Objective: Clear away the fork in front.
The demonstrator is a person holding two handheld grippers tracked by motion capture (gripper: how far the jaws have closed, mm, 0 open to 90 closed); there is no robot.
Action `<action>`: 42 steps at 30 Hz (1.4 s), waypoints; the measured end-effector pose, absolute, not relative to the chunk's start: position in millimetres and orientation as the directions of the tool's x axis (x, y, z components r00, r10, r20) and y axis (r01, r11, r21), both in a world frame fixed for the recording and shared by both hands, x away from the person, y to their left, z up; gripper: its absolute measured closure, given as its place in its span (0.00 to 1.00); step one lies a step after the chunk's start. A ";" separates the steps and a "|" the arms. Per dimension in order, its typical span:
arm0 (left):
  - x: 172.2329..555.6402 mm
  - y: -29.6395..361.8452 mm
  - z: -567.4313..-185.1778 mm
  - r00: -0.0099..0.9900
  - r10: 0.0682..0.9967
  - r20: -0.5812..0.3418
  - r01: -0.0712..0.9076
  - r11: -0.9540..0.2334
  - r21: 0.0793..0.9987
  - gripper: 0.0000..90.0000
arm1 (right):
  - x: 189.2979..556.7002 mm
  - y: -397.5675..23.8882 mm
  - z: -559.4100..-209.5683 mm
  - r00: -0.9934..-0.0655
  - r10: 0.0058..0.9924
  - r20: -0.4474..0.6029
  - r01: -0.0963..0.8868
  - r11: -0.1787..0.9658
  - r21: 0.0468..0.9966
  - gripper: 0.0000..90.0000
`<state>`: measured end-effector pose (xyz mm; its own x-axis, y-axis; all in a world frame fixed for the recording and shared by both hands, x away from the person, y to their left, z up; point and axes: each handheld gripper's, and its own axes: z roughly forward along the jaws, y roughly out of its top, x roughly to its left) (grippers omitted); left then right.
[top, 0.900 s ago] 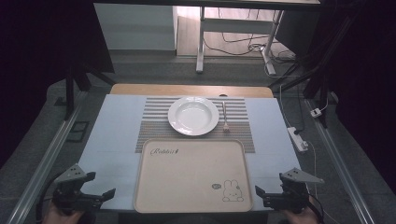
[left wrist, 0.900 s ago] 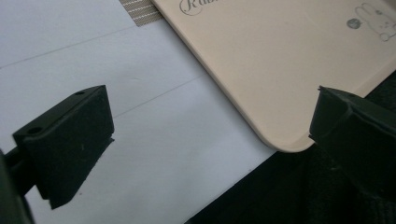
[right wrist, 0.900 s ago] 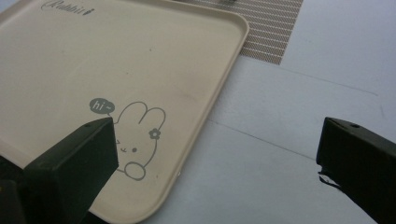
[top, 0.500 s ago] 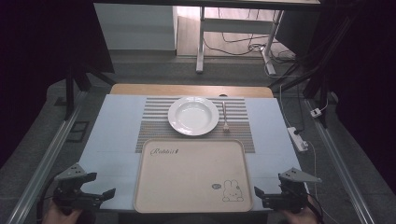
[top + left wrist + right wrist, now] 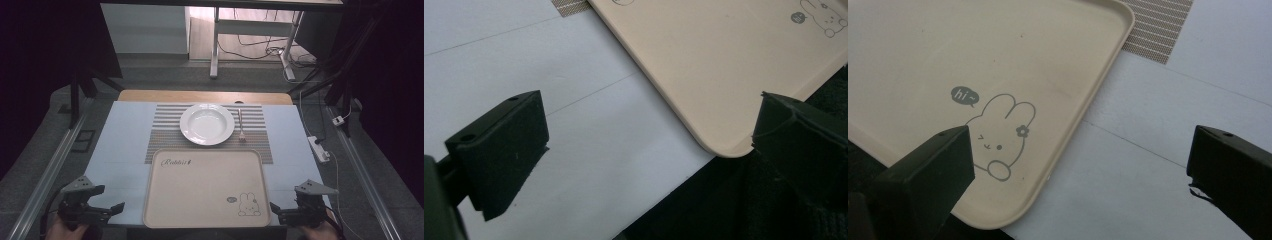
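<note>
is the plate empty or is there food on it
Empty. The plate shows a bare white bowl from the high view; the fork lies beside it on the mat.

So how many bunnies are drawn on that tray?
1. The bunny is drawn near the tray's close right corner, beside a little "hi" bubble. The tray is bare, so no other bunny is hidden.

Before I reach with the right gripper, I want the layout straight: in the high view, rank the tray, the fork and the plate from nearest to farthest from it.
From the right gripper:
1. Tray, right beside it at the table's near edge.
2. Fork, farther back on the striped mat.
3. Plate, just left of the fork.
</note>
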<state>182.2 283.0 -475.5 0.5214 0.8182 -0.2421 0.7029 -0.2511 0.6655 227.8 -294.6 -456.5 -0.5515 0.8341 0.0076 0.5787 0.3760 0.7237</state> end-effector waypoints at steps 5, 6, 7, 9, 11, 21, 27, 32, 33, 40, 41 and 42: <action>182.2 283.4 -475.4 0.521 0.818 -0.244 0.702 -0.248 0.667 0.02 | 230.2 -291.2 -457.4 -0.566 0.824 -0.013 0.571 0.403 0.715 0.00; 182.2 283.6 -475.4 0.521 0.818 -0.245 0.703 -0.247 0.667 0.02 | 230.6 -290.1 -457.5 -0.569 0.822 -0.024 0.564 0.411 0.716 0.00; 182.2 283.8 -475.4 0.521 0.818 -0.246 0.703 -0.247 0.667 0.02 | 231.1 -288.9 -457.8 -0.574 0.819 -0.031 0.558 0.418 0.717 0.00; 182.3 283.8 -475.4 0.521 0.817 -0.246 0.703 -0.247 0.667 0.02 | 232.2 -286.9 -458.4 -0.580 0.814 -0.040 0.552 0.428 0.716 0.00; 182.4 283.8 -475.5 0.521 0.817 -0.247 0.704 -0.247 0.666 0.02 | 233.2 -285.2 -458.9 -0.585 0.809 -0.049 0.543 0.436 0.717 0.00; 183.1 284.0 -475.8 0.516 0.819 -0.252 0.709 -0.242 0.663 0.02 | 239.1 -277.1 -461.3 -0.632 0.772 -0.073 0.509 0.485 0.711 0.00; 183.6 284.1 -476.0 0.514 0.819 -0.254 0.711 -0.241 0.661 0.02 | 246.5 -267.5 -460.3 -0.645 0.754 -0.122 0.490 0.531 0.691 0.00; 184.0 284.3 -476.2 0.511 0.820 -0.257 0.713 -0.239 0.659 0.02 | 252.3 -259.3 -461.5 -0.651 0.747 -0.132 0.495 0.550 0.673 0.00; 184.3 284.3 -476.2 0.509 0.821 -0.259 0.715 -0.236 0.658 0.02 | 253.7 -257.9 -462.3 -0.656 0.742 -0.139 0.489 0.558 0.670 0.00; 184.8 284.5 -476.3 0.507 0.822 -0.260 0.717 -0.235 0.656 0.02 | 266.3 -247.6 -465.6 -0.653 0.734 -0.186 0.493 0.598 0.632 0.00; 184.8 284.4 -476.3 0.509 0.821 -0.259 0.716 -0.236 0.657 0.02 | 268.1 -246.1 -465.9 -0.652 0.732 -0.194 0.490 0.604 0.629 0.00; 184.8 284.3 -476.3 0.509 0.821 -0.257 0.716 -0.238 0.656 0.02 | 269.7 -244.6 -466.1 -0.650 0.732 -0.203 0.488 0.607 0.627 0.00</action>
